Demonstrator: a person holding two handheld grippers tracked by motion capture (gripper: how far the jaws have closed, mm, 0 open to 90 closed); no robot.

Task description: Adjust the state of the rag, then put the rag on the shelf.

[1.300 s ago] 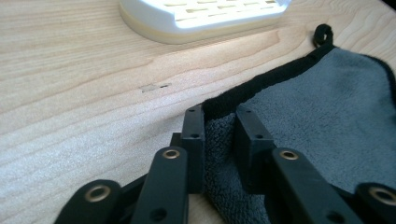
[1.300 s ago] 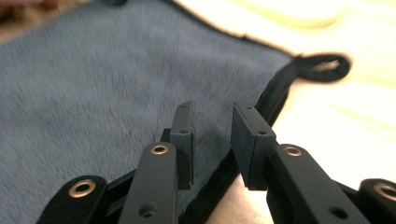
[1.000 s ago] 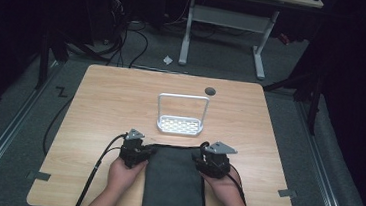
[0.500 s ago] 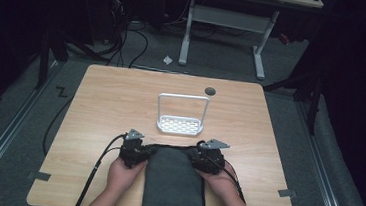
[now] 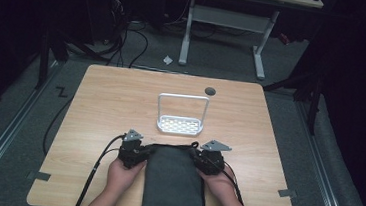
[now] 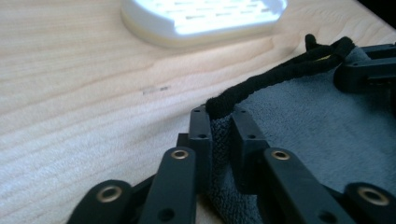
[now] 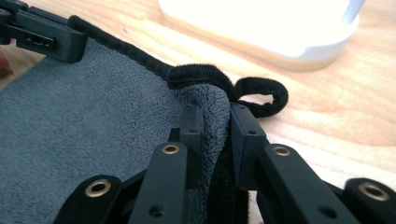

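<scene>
Towel (image 5: 174,182), dark grey with a black hem, lies flat on the surface (image 5: 111,96) just on my side of the white rack (image 5: 181,114), its far edge nearest that rack. To do this step well, I judge both far corners should be pinched evenly on the hem and lifted together, so the cloth stays square and neither corner slips. My left gripper (image 6: 219,126) has just been closing its jaws, and they now stand nearly together, pinching the far left corner. My right gripper (image 7: 212,121) has likewise just been closing, and its jaws clamp the far right corner beside the hanging loop (image 7: 261,95).
</scene>
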